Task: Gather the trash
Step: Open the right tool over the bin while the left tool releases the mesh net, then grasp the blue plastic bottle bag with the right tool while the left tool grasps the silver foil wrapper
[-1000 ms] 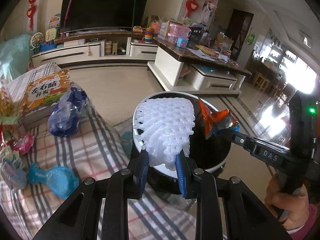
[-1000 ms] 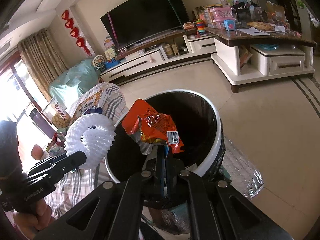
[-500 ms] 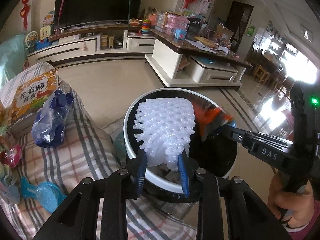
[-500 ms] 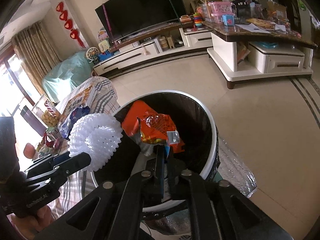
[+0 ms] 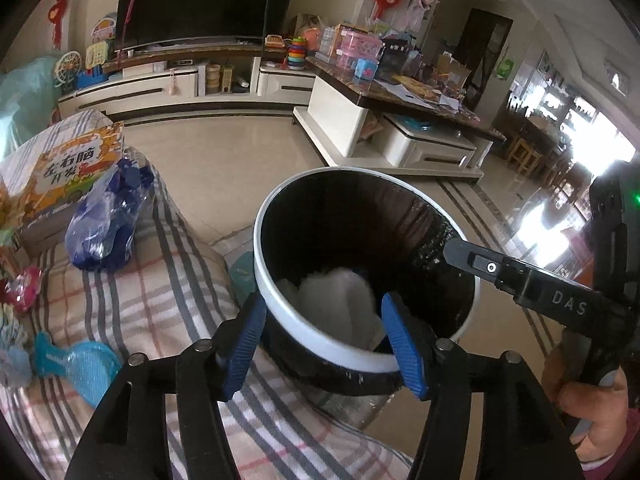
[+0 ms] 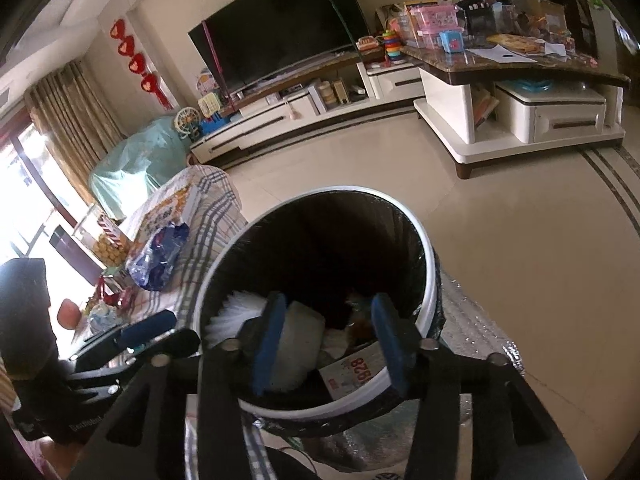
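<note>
Both grippers hang over the round trash bin [image 5: 280, 304], and both have their jaws wide apart with nothing in them. The left gripper [image 5: 322, 344] is at the near rim. The right gripper [image 6: 328, 344] is over the bin's mouth. The bin has a white rim and a black bag inside. Down in it lies the white foam net [image 5: 336, 300], and a bit of orange wrapper [image 6: 360, 328] sits deep beside it.

Left of the bin is a soft seat with a checked cloth [image 5: 168, 300]. On the cloth lie a blue plastic bag [image 5: 108, 216], a picture book [image 5: 60, 176] farther back, and a light blue wrapper [image 5: 76, 364] near the left edge.

The floor [image 5: 224, 176] is shiny and pale. Far away stand a big dark TV [image 5: 200, 0] and a low white cabinet [image 5: 160, 88]. On the right is a table [image 5: 400, 92] piled with toys and boxes.
</note>
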